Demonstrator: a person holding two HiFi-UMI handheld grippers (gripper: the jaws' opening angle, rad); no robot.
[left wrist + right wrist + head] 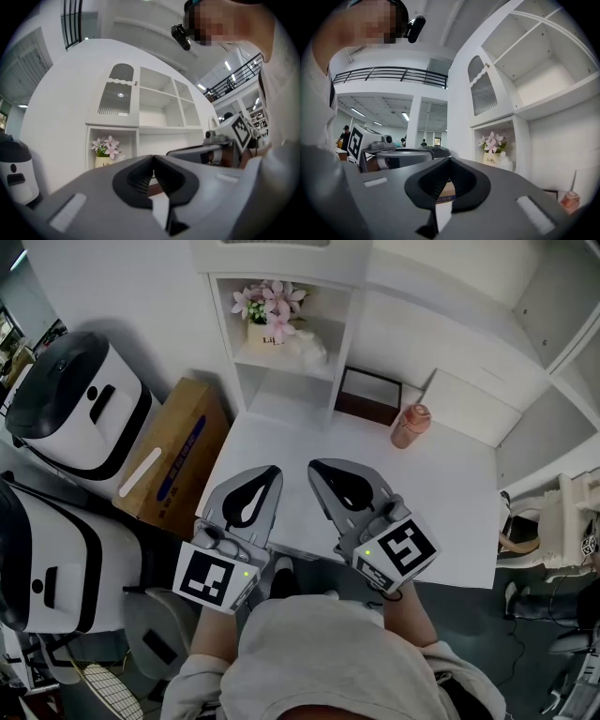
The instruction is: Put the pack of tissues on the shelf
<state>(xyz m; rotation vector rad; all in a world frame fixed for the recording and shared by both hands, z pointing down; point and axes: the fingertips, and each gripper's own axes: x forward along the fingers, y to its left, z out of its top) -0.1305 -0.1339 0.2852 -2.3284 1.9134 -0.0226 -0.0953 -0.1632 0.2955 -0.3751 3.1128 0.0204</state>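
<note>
Desk point(450, 512) white, shelf point(281, 360) behind, box point(176, 454) beside

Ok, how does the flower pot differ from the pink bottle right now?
The flower pot stands inside a compartment of the shelf; the pink bottle stands out on the white table. The flower pot is pale and holds pink blooms; the pink bottle is capped. Both are upright.

White table point(441, 493): carries a pink bottle point(411, 426) upright near the far edge, with a dark brown tray point(367, 395) just left of it. White shelf point(343, 334) behind: holds a pot of pink flowers point(270, 310) in the left compartment, white bundle point(306, 349) beside it.
</note>
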